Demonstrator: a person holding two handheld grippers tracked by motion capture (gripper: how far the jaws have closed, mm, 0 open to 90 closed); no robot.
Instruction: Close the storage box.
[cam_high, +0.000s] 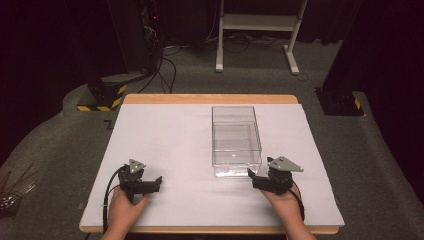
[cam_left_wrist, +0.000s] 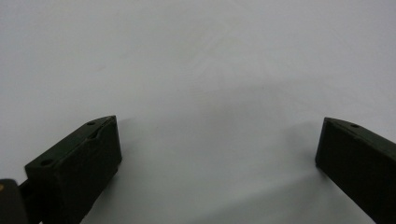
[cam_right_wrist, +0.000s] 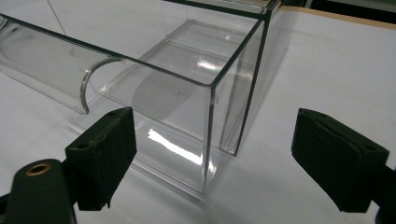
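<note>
Plastic, clear and box-shaped, makes up the open-topped drawer (cam_high: 236, 142) standing on the white table mat (cam_high: 165, 145), right of centre, its curved handle end toward the person. The right gripper (cam_high: 256, 176) sits just beside the drawer's near right corner, jaws spread wide with that corner (cam_right_wrist: 212, 130) ahead of the gap, gripping nothing. The left gripper (cam_high: 152, 183) rests well apart over bare mat (cam_left_wrist: 196, 70), jaws likewise spread wide and empty.

Left gripper (cam_high: 159, 181) at seven o'clock, jaws spread wide, pointing toward three. Right gripper (cam_high: 250, 172) at five o'clock, jaws likewise agape, aimed toward ten.
</note>
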